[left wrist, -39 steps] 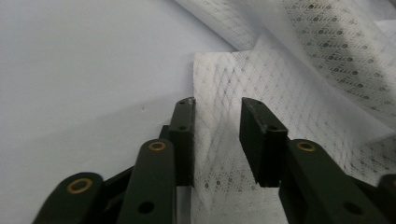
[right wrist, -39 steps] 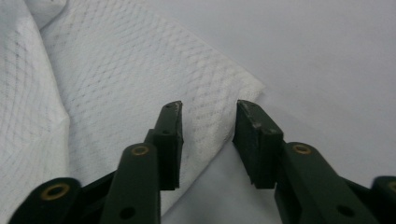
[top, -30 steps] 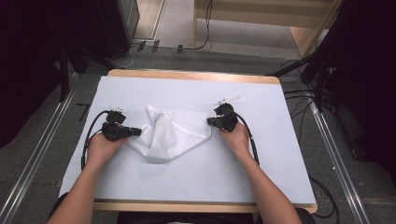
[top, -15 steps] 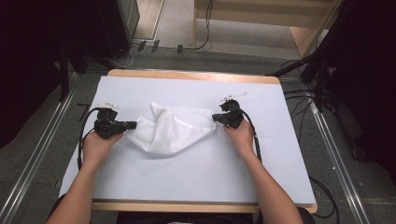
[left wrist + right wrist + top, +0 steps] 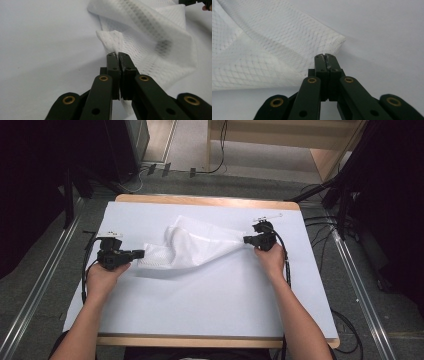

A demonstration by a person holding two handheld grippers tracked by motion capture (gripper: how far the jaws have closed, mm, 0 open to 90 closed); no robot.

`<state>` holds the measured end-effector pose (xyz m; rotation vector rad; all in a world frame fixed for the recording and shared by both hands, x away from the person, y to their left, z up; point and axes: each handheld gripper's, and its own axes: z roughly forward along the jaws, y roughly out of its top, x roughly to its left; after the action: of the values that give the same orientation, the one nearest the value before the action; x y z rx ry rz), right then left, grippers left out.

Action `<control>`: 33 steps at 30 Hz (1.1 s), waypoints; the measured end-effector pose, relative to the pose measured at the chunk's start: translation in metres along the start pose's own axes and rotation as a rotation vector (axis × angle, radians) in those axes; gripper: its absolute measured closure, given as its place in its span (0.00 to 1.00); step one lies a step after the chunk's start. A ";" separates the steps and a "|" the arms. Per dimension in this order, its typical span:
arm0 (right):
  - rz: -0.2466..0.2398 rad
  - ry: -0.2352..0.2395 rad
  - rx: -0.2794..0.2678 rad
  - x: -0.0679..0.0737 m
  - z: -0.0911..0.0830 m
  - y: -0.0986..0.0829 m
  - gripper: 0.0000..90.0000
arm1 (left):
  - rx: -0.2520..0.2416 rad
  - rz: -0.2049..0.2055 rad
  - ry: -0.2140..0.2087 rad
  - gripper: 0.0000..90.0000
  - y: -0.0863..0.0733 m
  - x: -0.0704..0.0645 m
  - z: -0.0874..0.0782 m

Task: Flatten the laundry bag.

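We see a white mesh cloth [image 5: 192, 249] stretched over the middle of the table [image 5: 200, 310]. The left gripper [image 5: 140, 253] pinches its left edge; the right gripper [image 5: 246, 239] pinches its right corner, jaws closed.

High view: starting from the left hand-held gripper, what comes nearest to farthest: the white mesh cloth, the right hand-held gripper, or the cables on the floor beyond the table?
1. White mesh cloth, clamped in the left hand-held gripper.
2. Right hand-held gripper, across the table, pinching the cloth's other end.
3. Floor cables, beyond the table's far edge.

White mesh cloth [image 5: 192, 247], stretched, partly folded
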<state>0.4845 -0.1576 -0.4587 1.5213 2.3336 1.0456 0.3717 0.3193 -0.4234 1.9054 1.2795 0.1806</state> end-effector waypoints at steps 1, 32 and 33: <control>0.000 0.000 0.000 0.000 0.000 0.000 1.00 | 0.005 0.006 -0.001 1.00 -0.001 0.000 0.000; -0.050 0.076 -0.018 0.018 -0.010 0.009 0.78 | 0.031 0.000 0.000 0.60 -0.014 -0.002 -0.010; -0.063 0.087 -0.015 0.023 -0.009 0.010 0.77 | 0.028 0.000 -0.002 0.59 -0.014 -0.002 -0.010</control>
<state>0.4771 -0.1400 -0.4403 1.4145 2.4085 1.1337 0.3555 0.3249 -0.4254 1.9290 1.2870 0.1609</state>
